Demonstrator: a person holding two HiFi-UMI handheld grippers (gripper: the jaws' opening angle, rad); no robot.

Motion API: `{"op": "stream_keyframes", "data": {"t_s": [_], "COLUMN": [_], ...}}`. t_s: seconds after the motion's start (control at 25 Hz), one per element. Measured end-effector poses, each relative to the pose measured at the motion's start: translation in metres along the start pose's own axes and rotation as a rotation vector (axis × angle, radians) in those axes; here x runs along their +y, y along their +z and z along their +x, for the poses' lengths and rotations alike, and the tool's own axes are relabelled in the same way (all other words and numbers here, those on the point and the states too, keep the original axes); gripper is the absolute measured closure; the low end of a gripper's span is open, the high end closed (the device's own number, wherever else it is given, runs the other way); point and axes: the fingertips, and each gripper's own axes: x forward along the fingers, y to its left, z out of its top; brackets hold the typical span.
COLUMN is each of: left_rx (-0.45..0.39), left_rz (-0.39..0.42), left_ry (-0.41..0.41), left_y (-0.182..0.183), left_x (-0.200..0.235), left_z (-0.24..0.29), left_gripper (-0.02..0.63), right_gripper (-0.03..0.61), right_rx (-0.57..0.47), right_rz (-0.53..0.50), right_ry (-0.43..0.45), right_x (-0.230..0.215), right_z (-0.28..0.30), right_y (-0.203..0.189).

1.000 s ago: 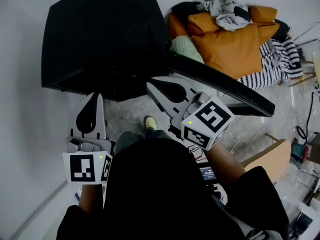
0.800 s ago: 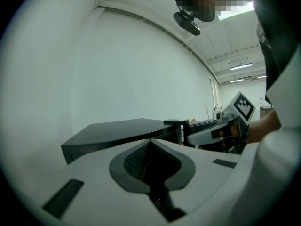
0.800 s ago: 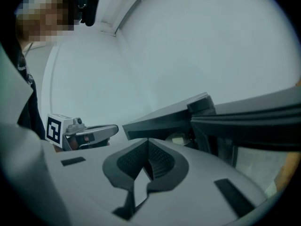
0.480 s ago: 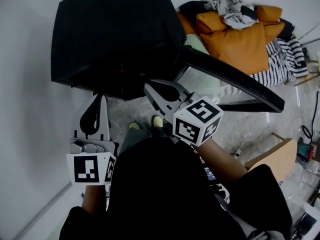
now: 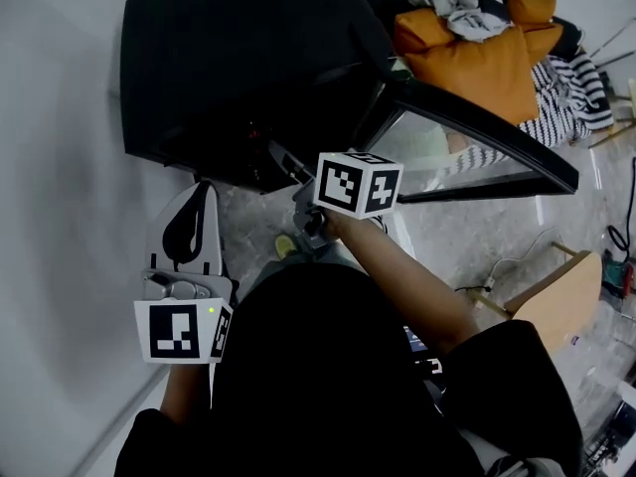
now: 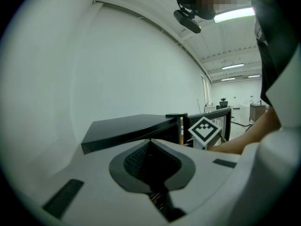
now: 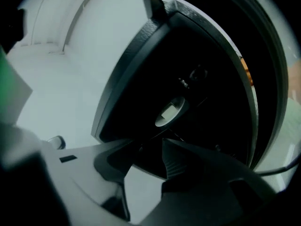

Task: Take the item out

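Observation:
A black boxy appliance [image 5: 238, 58] stands on the floor with its glass door [image 5: 477, 132] swung open to the right. My right gripper [image 5: 285, 159] reaches into its dark opening. Its jaws [image 7: 148, 149] are opening, with nothing between them. Deep in the dark cavity ahead of them lies a small pale oval item [image 7: 169, 111], well apart from the fingertips. My left gripper [image 5: 189, 195] hangs at the lower left, outside the appliance, shut and empty. In its own view the left gripper [image 6: 150, 142] points past the appliance's top edge [image 6: 136, 128].
Orange cushions and clothes [image 5: 477, 53] are piled behind the door, with a striped cloth [image 5: 568, 107] beside them. A wooden board [image 5: 556, 301] and a white cable [image 5: 497, 266] lie on the floor at right. A white wall [image 5: 50, 217] runs along the left. My foot [image 5: 285, 246] is just below the opening.
My right gripper has moved forward from in front of my body into the appliance's opening. The left gripper has stayed where it was.

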Motion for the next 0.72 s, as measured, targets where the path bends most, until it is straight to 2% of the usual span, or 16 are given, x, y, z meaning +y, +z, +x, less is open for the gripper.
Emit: {"op": "stream_keyframes", "data": {"t_s": [0.12,0.2,0.36,0.52,0.6,0.72], "left_rx": [-0.005,-0.012,-0.005,-0.003,-0.005,-0.007], "left_rz": [0.023,0.038,0.067,0.11,0.133,0.161], "left_ry": [-0.013,-0.021,-0.034,-0.048,-0.053,-0.062], "left_y": [0.0,-0.001,-0.006,-0.004,-0.002,0.001], "left_x": [0.009,0.012,0.017,0.019,0.018,0.016], "left_z": [-0.003,-0.003,-0.006,-0.007,-0.008,-0.008], "left_gripper": [0.606,0.606,0.606,0.606,0.606,0.606], "right_gripper": [0.375,0.368,0.368,0.368,0.368,0.368], "right_rx": [-0.056,-0.121,-0.209,-0.253,-0.258,-0.288], "right_rz": [0.14,0.163,-0.04,-0.102,-0.058,0.171], "right_ry": [-0.03,-0.069,-0.147,-0.151,-0.161,-0.16], "right_x": [-0.019,-0.031,-0.034,-0.034,-0.04,-0.057], "right_z": [0.022,0.029,0.04,0.056,0.063,0.069], "right_y": [0.006,0.016,0.029,0.034,0.031,0.025]}}
